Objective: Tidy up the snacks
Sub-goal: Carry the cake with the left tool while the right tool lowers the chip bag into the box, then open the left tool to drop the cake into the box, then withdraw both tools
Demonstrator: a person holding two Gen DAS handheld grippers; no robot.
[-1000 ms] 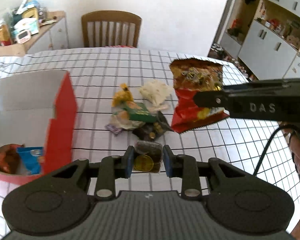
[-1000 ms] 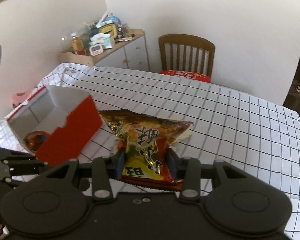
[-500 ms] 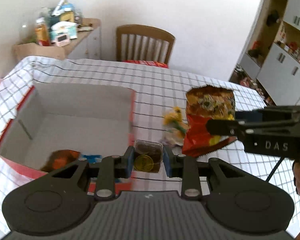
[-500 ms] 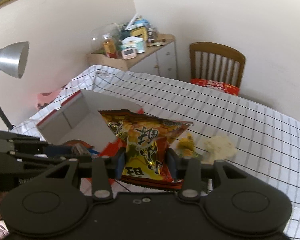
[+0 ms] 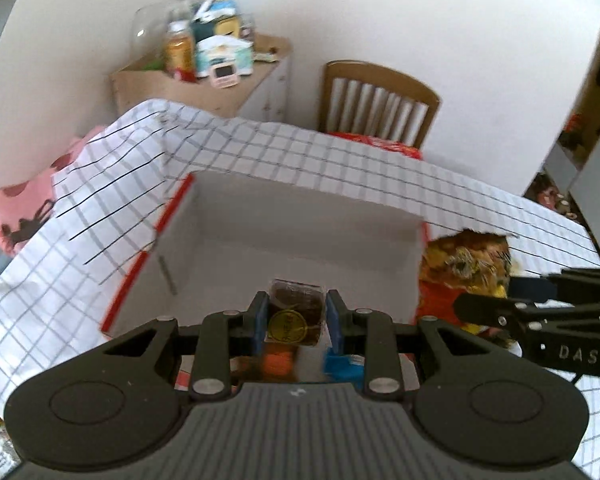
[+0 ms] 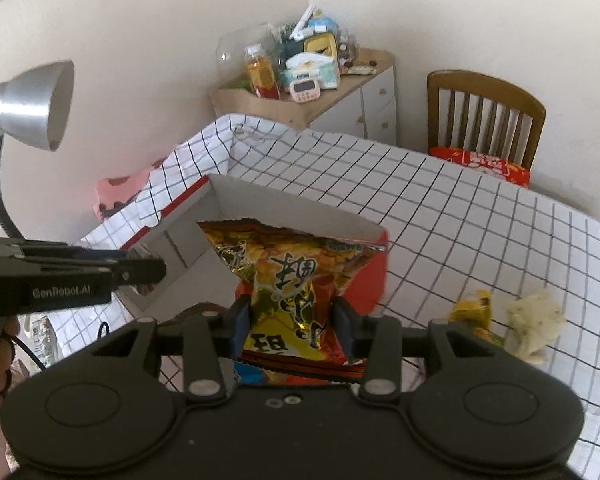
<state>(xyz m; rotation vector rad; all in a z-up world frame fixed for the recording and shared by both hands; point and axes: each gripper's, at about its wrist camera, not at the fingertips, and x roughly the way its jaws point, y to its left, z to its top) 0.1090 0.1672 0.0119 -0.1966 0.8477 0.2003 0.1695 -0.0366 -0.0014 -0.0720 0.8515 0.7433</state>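
Note:
My left gripper [image 5: 296, 310] is shut on a small clear-wrapped brown cake with a gold sticker [image 5: 288, 324], hanging above the near part of the open box [image 5: 300, 208], white inside and red outside. Under it, an orange snack [image 5: 276, 362] and a blue packet [image 5: 340, 362] lie in the box. My right gripper [image 6: 292, 322] is shut on a red and yellow chip bag [image 6: 296, 272], held upright beside the box's right wall [image 6: 368, 280]. In the left wrist view the chip bag [image 5: 464, 264] shows just right of the box.
A yellow packet [image 6: 474, 308] and a white packet [image 6: 534, 320] lie on the checked tablecloth [image 6: 480, 216] to the right. A wooden chair [image 6: 486, 116] and a cluttered cabinet [image 6: 340, 92] stand behind the table. A metal lamp [image 6: 32, 104] rises at the left.
Both grippers have swung left with their snacks. The left one went from over the snack pile to over the box. The chip bag came up against the box's right side.

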